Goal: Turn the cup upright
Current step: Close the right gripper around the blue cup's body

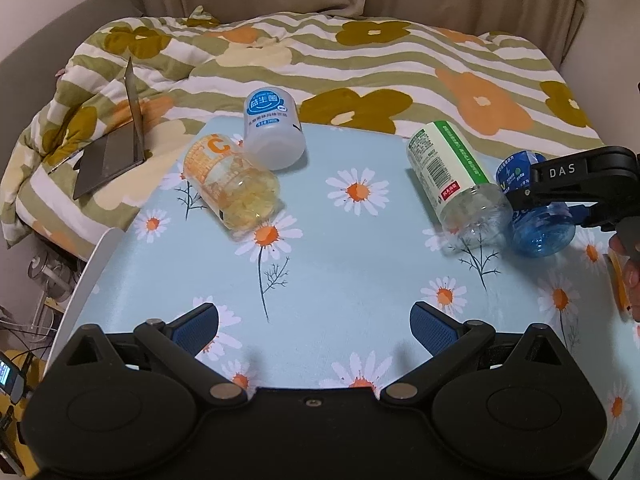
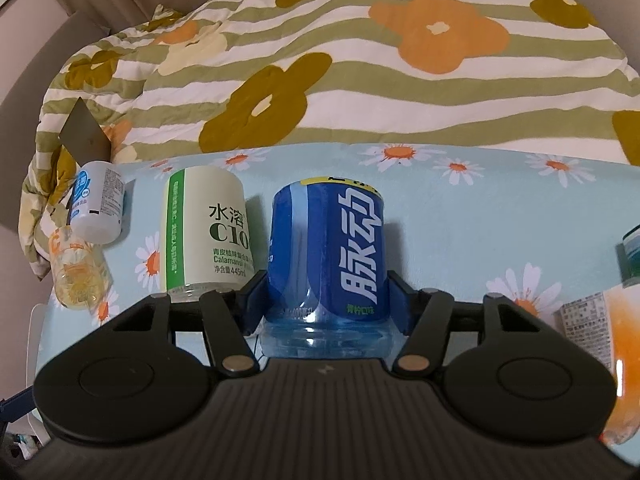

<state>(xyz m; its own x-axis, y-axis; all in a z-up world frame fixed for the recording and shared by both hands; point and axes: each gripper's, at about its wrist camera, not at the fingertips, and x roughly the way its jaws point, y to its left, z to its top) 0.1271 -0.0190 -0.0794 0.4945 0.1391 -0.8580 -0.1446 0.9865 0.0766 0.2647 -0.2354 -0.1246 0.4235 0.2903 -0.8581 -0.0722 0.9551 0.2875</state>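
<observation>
Several cut-bottle cups lie on their sides on a daisy-print table [image 1: 340, 264]. A blue cup [image 2: 332, 256] lies between the fingers of my right gripper [image 2: 326, 300], which is shut on it; it also shows in the left wrist view [image 1: 536, 216] with the right gripper [image 1: 560, 196] around it. A green-label cup [image 1: 452, 176] lies just left of it, also seen in the right wrist view [image 2: 208, 232]. An orange-label cup [image 1: 232, 184] and a white cup [image 1: 272, 128] lie at the far left. My left gripper [image 1: 314, 328] is open and empty above the table's near part.
A flowered quilt [image 1: 320, 56] covers the bed behind the table. An open laptop [image 1: 116, 148] lies on it at left. Another orange bottle [image 2: 616, 340] and a teal-label one [image 2: 632, 256] are at the right edge of the right wrist view.
</observation>
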